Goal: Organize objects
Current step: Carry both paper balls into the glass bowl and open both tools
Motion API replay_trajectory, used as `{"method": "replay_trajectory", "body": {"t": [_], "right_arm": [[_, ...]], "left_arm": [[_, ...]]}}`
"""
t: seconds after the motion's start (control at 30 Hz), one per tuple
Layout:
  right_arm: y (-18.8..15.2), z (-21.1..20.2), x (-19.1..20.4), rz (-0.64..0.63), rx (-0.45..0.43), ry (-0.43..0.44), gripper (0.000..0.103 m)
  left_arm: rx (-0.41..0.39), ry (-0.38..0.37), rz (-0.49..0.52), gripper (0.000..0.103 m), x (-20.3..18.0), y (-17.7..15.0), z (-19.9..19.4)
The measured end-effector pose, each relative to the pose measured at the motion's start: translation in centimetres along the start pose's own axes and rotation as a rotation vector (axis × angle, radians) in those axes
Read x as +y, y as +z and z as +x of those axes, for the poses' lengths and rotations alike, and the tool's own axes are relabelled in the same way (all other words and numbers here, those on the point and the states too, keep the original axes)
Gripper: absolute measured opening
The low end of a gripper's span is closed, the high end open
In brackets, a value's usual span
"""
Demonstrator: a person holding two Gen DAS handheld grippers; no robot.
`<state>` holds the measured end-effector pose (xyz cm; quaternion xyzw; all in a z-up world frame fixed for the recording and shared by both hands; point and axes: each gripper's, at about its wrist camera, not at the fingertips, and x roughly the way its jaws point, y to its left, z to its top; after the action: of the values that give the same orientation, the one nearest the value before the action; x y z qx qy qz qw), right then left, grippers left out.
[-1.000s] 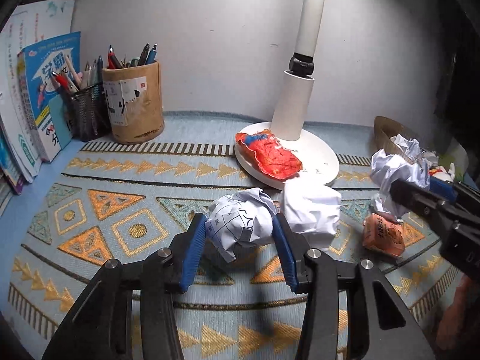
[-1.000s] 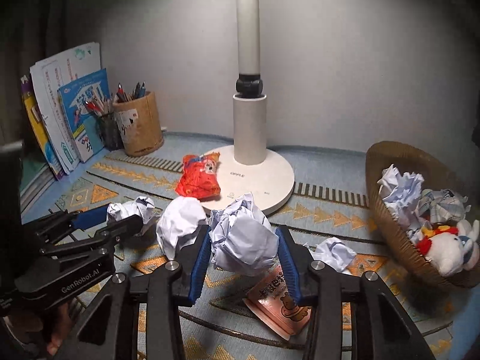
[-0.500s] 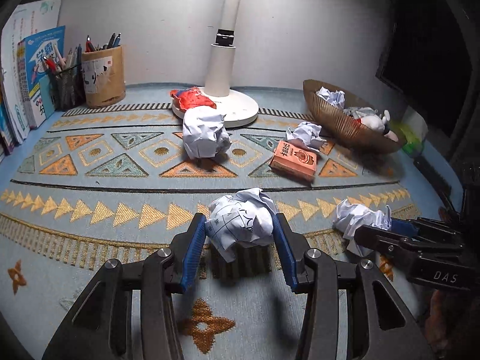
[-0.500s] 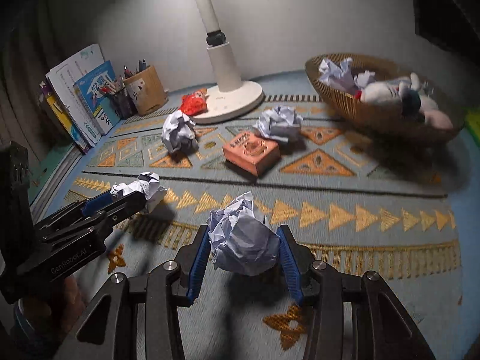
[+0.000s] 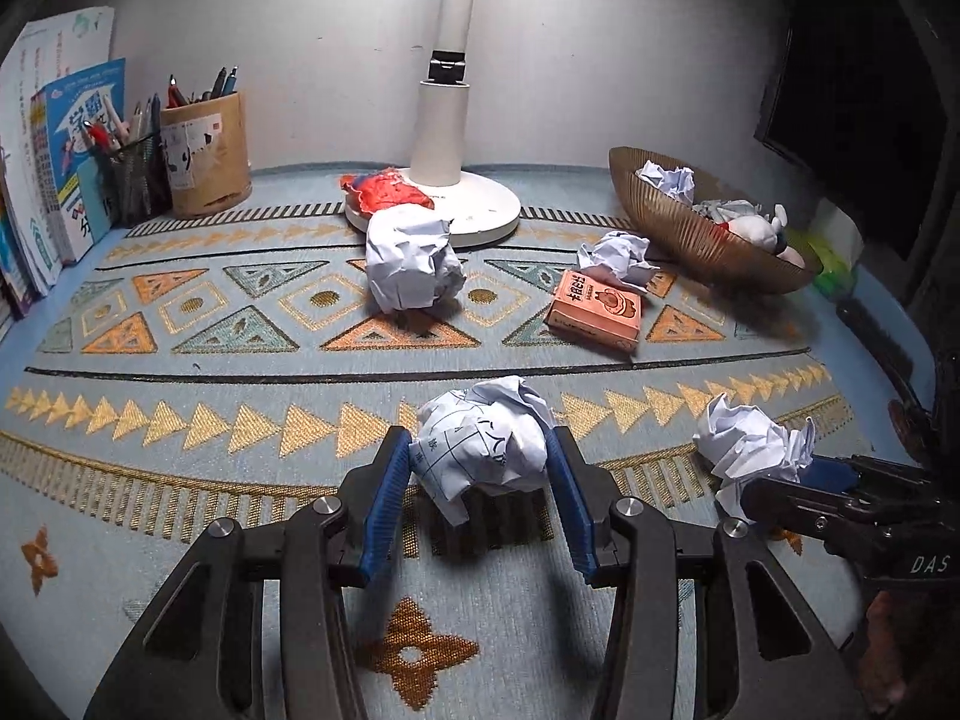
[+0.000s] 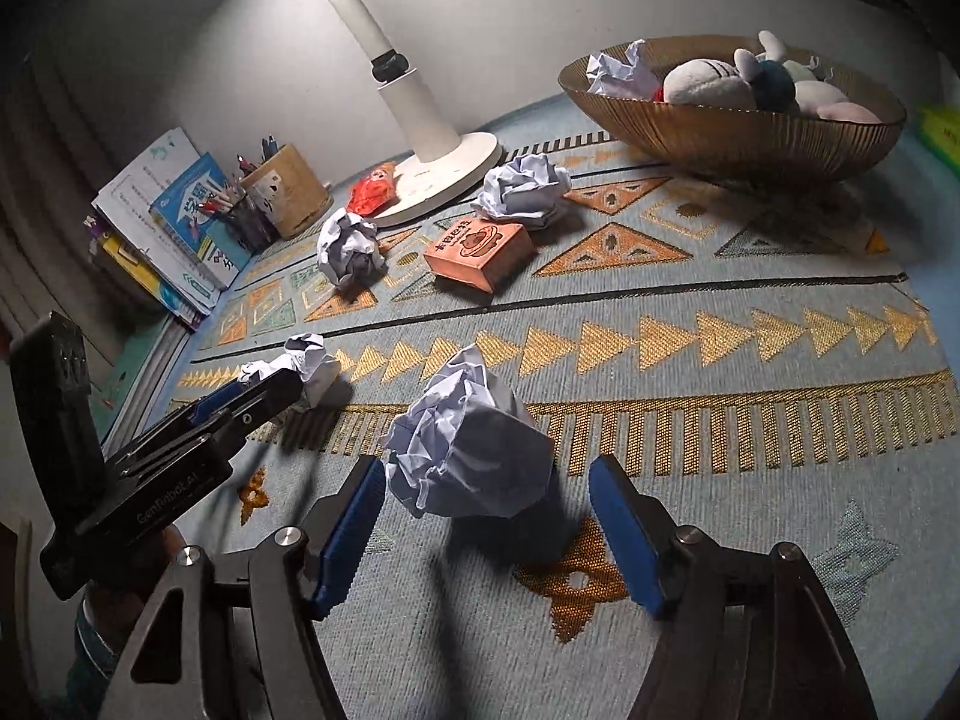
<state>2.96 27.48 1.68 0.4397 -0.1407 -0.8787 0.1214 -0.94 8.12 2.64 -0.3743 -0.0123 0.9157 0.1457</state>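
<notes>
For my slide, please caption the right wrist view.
Right gripper, fingers just opened, around a crumpled paper ball on the patterned mat.

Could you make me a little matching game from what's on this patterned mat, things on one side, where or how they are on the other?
Things:
1. Printed paper ball
2. Plain paper ball
3. Orange box
4. Plush toys

Places or states:
A. In the brown bowl
B. Lying flat on the mat, near the lamp base
C. Squeezed in the left claw
D. Between the right claw pads, which have just been opening and don't press it

Pairs: 1-C, 2-D, 3-B, 4-A
</notes>
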Motion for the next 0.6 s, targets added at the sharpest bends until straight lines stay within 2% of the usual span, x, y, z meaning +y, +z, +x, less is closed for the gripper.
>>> {"method": "replay_trajectory", "body": {"t": [0.03, 0.07, 0.1, 0.27, 0.33, 0.43, 0.6], "right_arm": [[0.0, 0.0, 0.3, -0.010, -0.006, -0.014, 0.069], [0.1, 0.0, 0.6, -0.022, -0.015, -0.032, 0.063], [0.1, 0.0, 0.8, -0.034, -0.019, -0.038, 0.048], [0.5, -0.9, 1.1, -0.055, -0.055, -0.051, 0.045], [1.1, -2.1, 0.8, -0.064, -0.079, -0.067, 0.045], [3.4, -4.8, -0.1, -0.081, -0.138, -0.101, 0.045], [9.3, -9.5, -3.6, -0.041, -0.268, -0.161, 0.045]], "left_arm": [[0.000, 0.000, -0.004, 0.043, 0.1, 0.0, 0.0], [-0.001, -0.001, -0.007, 0.043, 0.1, 0.0, 0.0], [-0.001, 0.000, -0.009, 0.043, 0.2, 0.0, 0.0], [-0.007, 0.005, 0.016, 0.043, -0.5, 0.1, -0.1], [-0.005, -0.024, 0.029, 0.043, -1.4, 0.8, -0.3], [-0.042, -0.086, 0.049, 0.043, -3.9, 3.6, -0.8], [-0.127, -0.162, 0.113, 0.043, -9.3, 10.4, 0.0]]}}
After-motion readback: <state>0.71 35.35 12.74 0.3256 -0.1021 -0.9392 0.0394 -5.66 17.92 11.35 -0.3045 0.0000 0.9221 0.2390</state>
